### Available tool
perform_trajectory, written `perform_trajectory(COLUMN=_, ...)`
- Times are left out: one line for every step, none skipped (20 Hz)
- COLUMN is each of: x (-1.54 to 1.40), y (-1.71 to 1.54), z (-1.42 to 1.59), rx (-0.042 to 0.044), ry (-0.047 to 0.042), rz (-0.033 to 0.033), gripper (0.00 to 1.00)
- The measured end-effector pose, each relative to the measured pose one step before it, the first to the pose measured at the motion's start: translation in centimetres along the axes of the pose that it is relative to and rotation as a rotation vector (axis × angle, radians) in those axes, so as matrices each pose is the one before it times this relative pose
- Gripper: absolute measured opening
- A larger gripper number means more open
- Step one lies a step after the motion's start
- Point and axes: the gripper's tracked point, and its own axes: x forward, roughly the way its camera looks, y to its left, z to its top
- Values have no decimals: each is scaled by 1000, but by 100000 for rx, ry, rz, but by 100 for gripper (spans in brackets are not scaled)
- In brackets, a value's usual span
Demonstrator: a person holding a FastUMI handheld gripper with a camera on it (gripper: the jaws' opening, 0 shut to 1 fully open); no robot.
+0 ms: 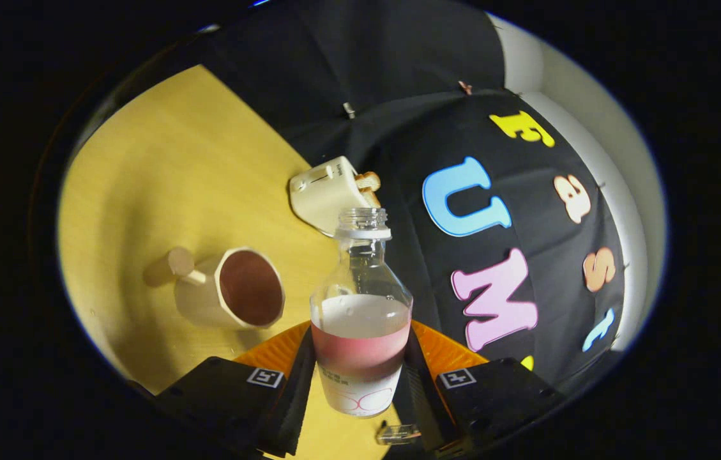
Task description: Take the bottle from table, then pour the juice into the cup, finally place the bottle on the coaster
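Fingers of the gripper [360, 383] pinch a clear plastic bottle [361, 319] from both sides, one finger pressed against each flank of its lower body. That bottle has no cap on its threaded neck, and it carries pink juice [360, 354] in its lower part, the liquid's surface showing as a pale band about halfway up the body, with a white label wrapped around the base. Everything in the scene appears tilted, with the yellow wooden table [175, 166] sloping away to the left. On that table, left of the bottle and a little beyond the fingers, stands a cream cup [232, 291] with a round wooden knob handle; its dark brownish inside faces the camera, and I cannot tell whether any liquid is in it. Farther off, just past the bottle's mouth, sits a cream toaster [328, 191] with toast slices [368, 182] poking from its slots. Behind the bottle's base, an orange ribbed coaster [446, 351] shows on either side of the fingers.
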Motion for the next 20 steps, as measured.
perform_trajectory(x=44, y=76, z=-71, rx=8164, ry=-634, rz=418, gripper=73)
perform_trajectory(x=48, y=-210, z=64, rx=8235, ry=-606, rz=19, gripper=73)
perform_trajectory(x=48, y=-35, z=-151, rx=8546, ry=-546, rz=-266, gripper=73)
perform_trajectory(x=101, y=-442, z=-177, rx=9205, ry=-365, rz=-781, gripper=73)
perform_trajectory(x=96, y=-602, z=-139, rx=9684, ry=-730, rz=-1068, gripper=73)
perform_trajectory(x=246, y=-602, z=321, rx=9781, ry=-1269, rz=-896, gripper=73)
perform_trajectory(x=253, y=-571, z=562, rx=9433, ry=-1584, rz=-469, gripper=73)
perform_trajectory(x=309, y=-676, z=490, rx=8486, ry=-1367, rz=-244, gripper=73)
perform_trajectory(x=359, y=-536, z=480, rx=7432, ry=-1786, rz=224, gripper=73)
perform_trajectory(x=253, y=-464, z=702, rx=5761, ry=-2176, rz=259, gripper=73)
perform_trajectory(x=281, y=-269, z=690, rx=4193, ry=-2152, rz=156, gripper=73)
perform_trajectory(x=453, y=-604, z=495, rx=3135, ry=-2025, rz=-412, gripper=73)
perform_trajectory(x=453, y=-837, z=176, rx=2839, ry=-1721, rz=-550, gripper=72)
perform_trajectory(x=287, y=-814, z=139, rx=2875, ry=-806, rz=-402, gripper=73)
perform_trajectory(x=562, y=-908, z=-356, rx=2270, ry=-841, rz=-1013, gripper=73)
perform_trajectory(x=579, y=-945, z=-358, rx=1759, ry=-452, rz=-1386, gripper=73)
perform_trajectory(x=616, y=-849, z=-604, rx=1391, ry=148, rz=-1210, gripper=73)
perform_trajectory(x=731, y=-932, z=-858, rx=1305, ry=618, rz=-884, gripper=73)
perform_trajectory(x=673, y=-603, z=-878, rx=1153, ry=785, rz=-1421, gripper=73)
perform_trajectory(x=697, y=-1039, z=-974, rx=414, ry=848, rz=-1931, gripper=73)
